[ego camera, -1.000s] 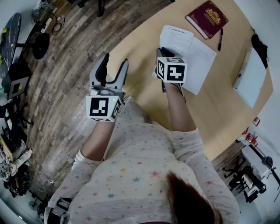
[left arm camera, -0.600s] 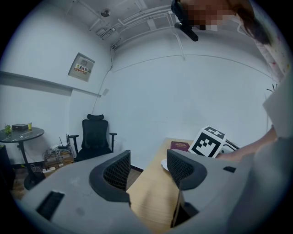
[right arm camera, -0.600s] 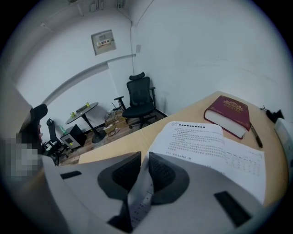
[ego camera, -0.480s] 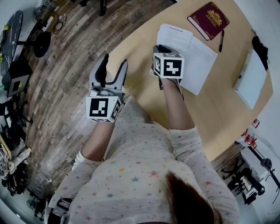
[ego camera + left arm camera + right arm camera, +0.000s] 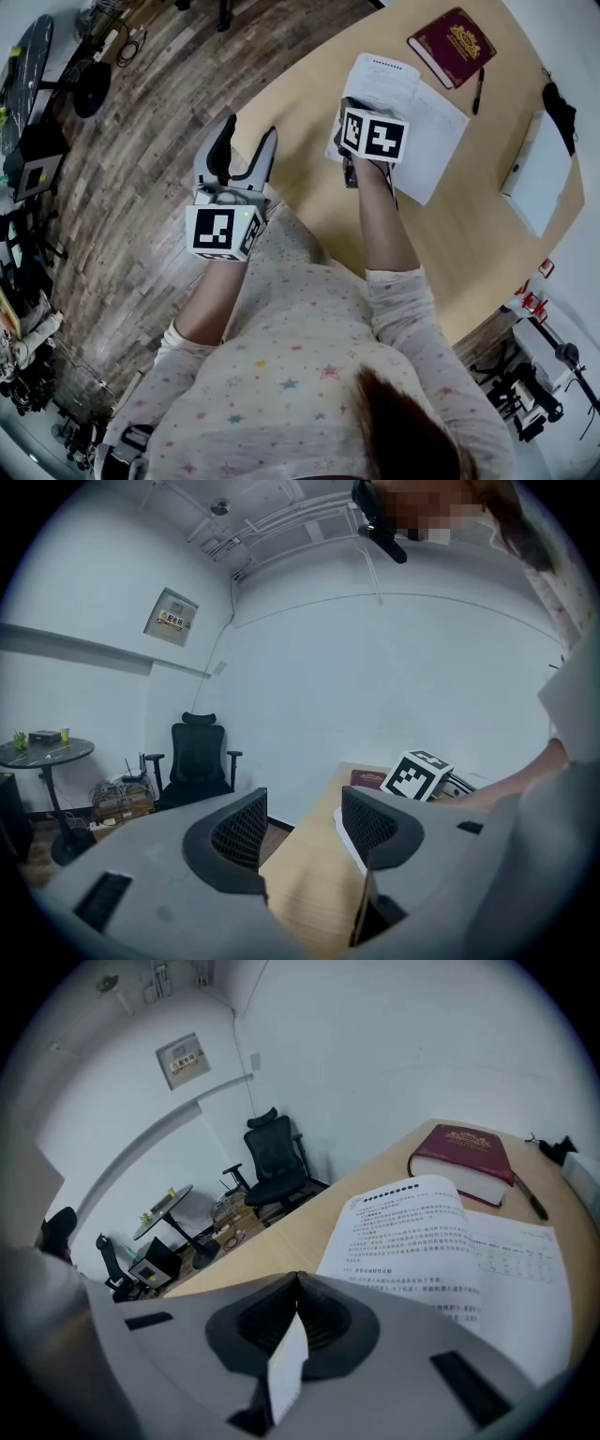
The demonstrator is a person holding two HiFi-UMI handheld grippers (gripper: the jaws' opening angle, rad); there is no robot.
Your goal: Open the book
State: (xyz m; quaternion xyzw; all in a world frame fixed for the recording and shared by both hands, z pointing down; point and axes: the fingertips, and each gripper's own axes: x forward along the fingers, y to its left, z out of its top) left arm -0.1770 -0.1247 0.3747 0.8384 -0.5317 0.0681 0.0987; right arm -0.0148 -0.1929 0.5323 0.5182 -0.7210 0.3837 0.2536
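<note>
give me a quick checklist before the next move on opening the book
1. Right tool has a grip: ok, jaws shut on a white sheet.
2. Left tool free to help: ok, jaws apart, nothing between them.
3. Red book open: not ok, it lies closed at the far end of the table.
4. Red book's cover clear: ok, the pen lies beside it, not on it.
5. Pinched sheet belongs to the printed papers: cannot tell.
</note>
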